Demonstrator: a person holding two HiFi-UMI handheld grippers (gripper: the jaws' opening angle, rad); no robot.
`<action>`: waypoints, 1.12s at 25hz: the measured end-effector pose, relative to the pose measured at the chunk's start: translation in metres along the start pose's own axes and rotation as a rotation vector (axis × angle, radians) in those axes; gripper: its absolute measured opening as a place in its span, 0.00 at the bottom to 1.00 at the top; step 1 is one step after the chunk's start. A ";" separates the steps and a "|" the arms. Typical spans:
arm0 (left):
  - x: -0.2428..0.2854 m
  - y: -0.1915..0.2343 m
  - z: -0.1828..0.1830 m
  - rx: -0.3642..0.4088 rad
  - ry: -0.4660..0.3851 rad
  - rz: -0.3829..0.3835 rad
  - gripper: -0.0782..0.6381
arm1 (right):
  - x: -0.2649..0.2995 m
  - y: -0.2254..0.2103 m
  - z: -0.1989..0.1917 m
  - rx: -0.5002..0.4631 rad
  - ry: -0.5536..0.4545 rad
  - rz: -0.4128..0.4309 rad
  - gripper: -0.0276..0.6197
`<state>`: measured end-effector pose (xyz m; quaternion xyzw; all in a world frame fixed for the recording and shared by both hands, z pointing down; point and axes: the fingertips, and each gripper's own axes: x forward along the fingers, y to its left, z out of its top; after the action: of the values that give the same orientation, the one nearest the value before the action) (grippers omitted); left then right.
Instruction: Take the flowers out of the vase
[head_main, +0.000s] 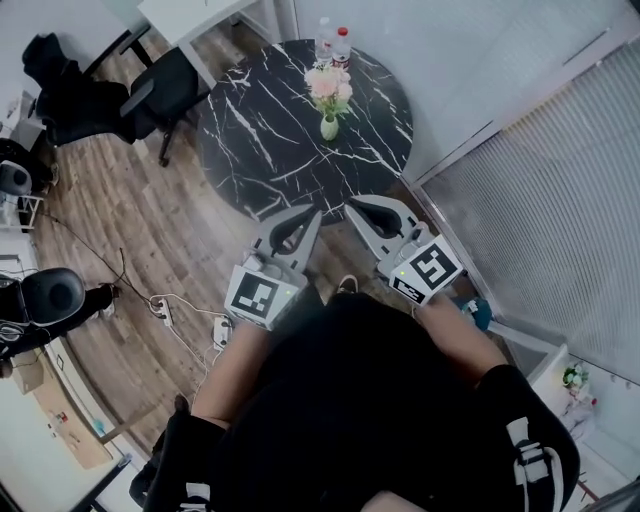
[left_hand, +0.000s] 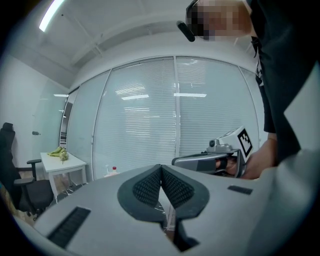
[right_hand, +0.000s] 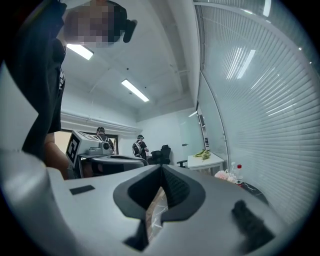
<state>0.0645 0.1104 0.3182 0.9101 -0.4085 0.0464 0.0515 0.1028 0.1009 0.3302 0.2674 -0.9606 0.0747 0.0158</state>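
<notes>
Pink flowers (head_main: 330, 84) stand in a small pale vase (head_main: 329, 127) on the far half of a round black marble table (head_main: 260, 150). Both grippers hover side by side at the table's near edge, pointing toward it and well short of the vase. My left gripper (head_main: 310, 213) is shut with nothing between its pads, and so is my right gripper (head_main: 355, 208). In the right gripper view the flowers (right_hand: 223, 174) show small at the right, past the shut jaws. The left gripper view does not show the vase.
Two bottles (head_main: 333, 45) stand at the table's far rim behind the flowers. A black office chair (head_main: 150, 95) is left of the table, and glass walls with blinds (head_main: 540, 190) run along the right. Cables and a power strip (head_main: 165, 312) lie on the wooden floor.
</notes>
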 end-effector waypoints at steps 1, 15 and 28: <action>0.002 0.006 -0.001 -0.001 0.002 -0.011 0.13 | 0.006 -0.003 0.000 -0.002 0.001 -0.010 0.07; 0.044 0.125 0.000 -0.001 0.020 -0.196 0.13 | 0.110 -0.052 -0.003 0.009 0.056 -0.194 0.07; 0.070 0.195 -0.017 -0.023 0.055 -0.378 0.13 | 0.166 -0.095 -0.029 0.096 0.093 -0.481 0.07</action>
<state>-0.0358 -0.0682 0.3550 0.9684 -0.2292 0.0563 0.0809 0.0097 -0.0596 0.3829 0.4850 -0.8629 0.1266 0.0644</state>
